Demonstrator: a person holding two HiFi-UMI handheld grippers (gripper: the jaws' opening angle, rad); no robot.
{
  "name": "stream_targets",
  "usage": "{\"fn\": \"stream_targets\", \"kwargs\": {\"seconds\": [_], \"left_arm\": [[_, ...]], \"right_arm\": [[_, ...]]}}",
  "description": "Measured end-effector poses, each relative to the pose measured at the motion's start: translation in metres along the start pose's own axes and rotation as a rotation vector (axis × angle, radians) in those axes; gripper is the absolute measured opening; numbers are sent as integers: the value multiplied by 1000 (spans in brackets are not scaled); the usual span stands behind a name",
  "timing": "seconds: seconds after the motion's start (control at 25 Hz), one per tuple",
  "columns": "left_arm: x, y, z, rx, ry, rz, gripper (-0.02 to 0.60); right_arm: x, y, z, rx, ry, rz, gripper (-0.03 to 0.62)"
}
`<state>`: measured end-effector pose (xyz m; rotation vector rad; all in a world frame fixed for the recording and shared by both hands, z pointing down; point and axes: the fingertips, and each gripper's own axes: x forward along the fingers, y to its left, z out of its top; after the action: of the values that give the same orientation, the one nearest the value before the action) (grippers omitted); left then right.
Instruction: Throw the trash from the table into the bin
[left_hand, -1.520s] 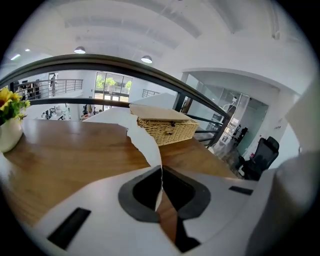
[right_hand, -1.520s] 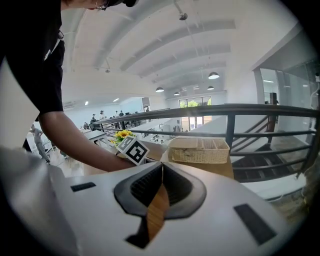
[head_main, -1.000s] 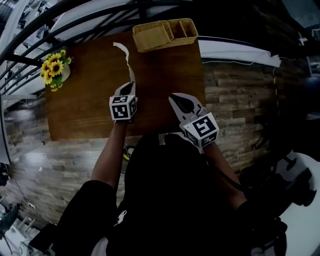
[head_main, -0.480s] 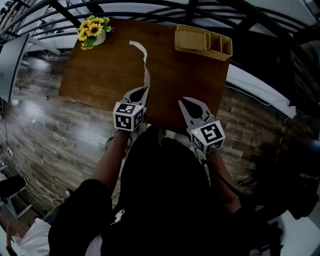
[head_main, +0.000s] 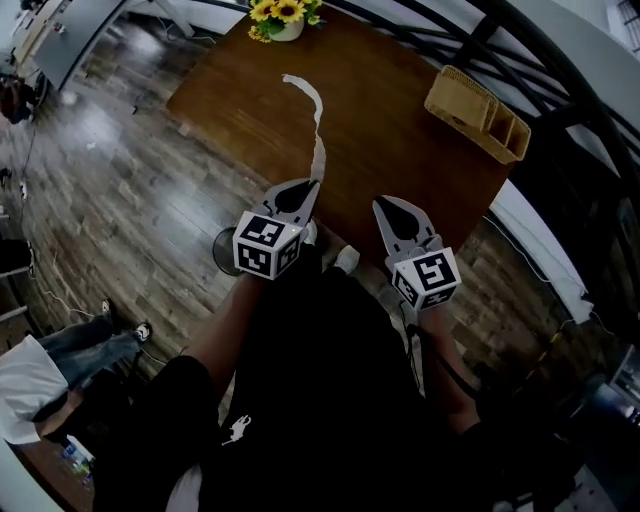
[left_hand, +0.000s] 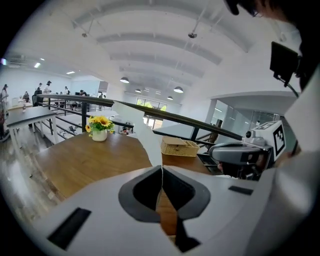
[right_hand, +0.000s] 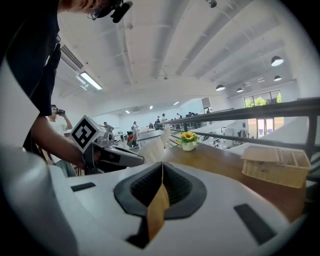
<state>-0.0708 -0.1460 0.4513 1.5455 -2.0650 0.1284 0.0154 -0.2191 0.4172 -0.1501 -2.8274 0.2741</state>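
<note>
Head view: the left gripper (head_main: 308, 188) and the right gripper (head_main: 384, 204) were held side by side, apart, over the near edge of a brown wooden worktop (head_main: 400, 130). A long white paper strip (head_main: 316, 120) ran from the tip of the left gripper away across the worktop, curving toward a pot of sunflowers (head_main: 280, 12) at the far corner. Whether its far end touched the wood could not be told. A wicker basket (head_main: 478, 108) stood at the worktop's right edge, well apart from the strip. The right gripper's tip came to a point, clear of the strip. A person (head_main: 40, 375) stood on the plank floor (head_main: 130, 170) at the lower left.

Left gripper view: the left gripper's fingers (left_hand: 141, 191) were closed on the near end of the paper strip (left_hand: 151, 147). It showed as a thin white edge pinched at the very tips, then widened as it rose beyond them. Behind the tips, the hollow between the pads showed only the worktop's brown. The sunflowers (left_hand: 99, 127) and the basket (left_hand: 179, 147) stood farther off, and the right gripper (left_hand: 216, 153) was at the right.

Right gripper view: the right gripper's fingers (right_hand: 182, 192) were closed tip to tip on nothing, with brown worktop showing through the gap behind them. The paper strip (right_hand: 152, 150) rose beyond and to the left, at the tip of the left gripper (right_hand: 140, 159), not touching the right fingers.
</note>
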Motion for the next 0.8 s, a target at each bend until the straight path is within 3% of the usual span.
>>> {"fn": "stream_targets", "kwargs": {"seconds": [0.44, 0.8], "left_arm": [[-82, 43, -23, -71, -67, 167, 15], [-181, 93, -76, -168, -109, 299, 15]], "right_arm": [[43, 74, -5, -68, 47, 189, 14], [84, 183, -10, -155, 93, 349, 14]]}}
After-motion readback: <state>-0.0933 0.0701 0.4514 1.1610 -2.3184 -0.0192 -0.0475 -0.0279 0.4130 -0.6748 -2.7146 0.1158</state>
